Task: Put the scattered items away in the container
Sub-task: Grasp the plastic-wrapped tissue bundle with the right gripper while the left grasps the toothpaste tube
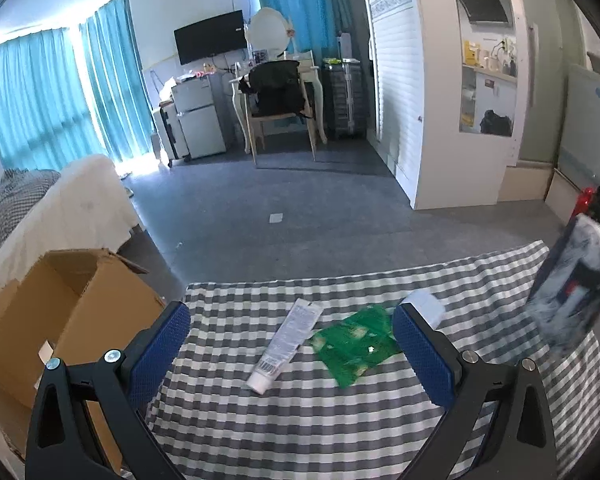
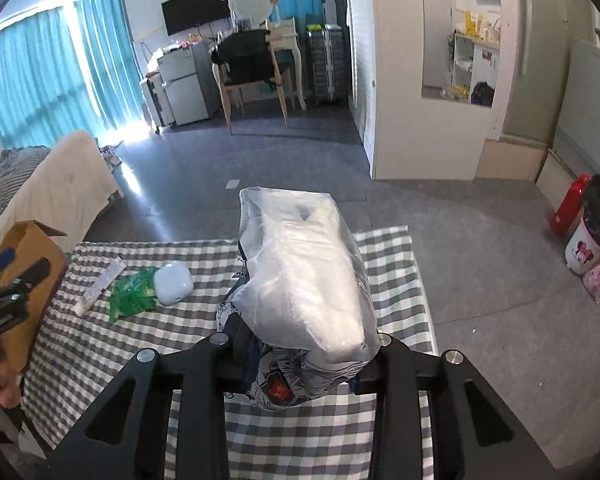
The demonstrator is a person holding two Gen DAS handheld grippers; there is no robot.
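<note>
Above grey-white checked worktop (image 2: 100, 360): right gripper (image 2: 300, 376) jaws pinching bulky clear-plastic-wrapped white bundle (image 2: 304, 276) by one end; could sag, slip. Left gripper (image 1: 292, 344) jaws spread, empty. Open brown cardboard box (image 1: 60, 320) well apart.

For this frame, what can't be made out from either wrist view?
- Cardboard box interior: hidden by its own wall, left wrist view; cut off at the frame edge, right wrist view.
- Right gripper fingers: covered by the plastic-wrapped package it holds.
- White case: partly behind the left gripper finger, left wrist view.
- Tube print: too small to read.
- Green packet label: blurred.
</note>
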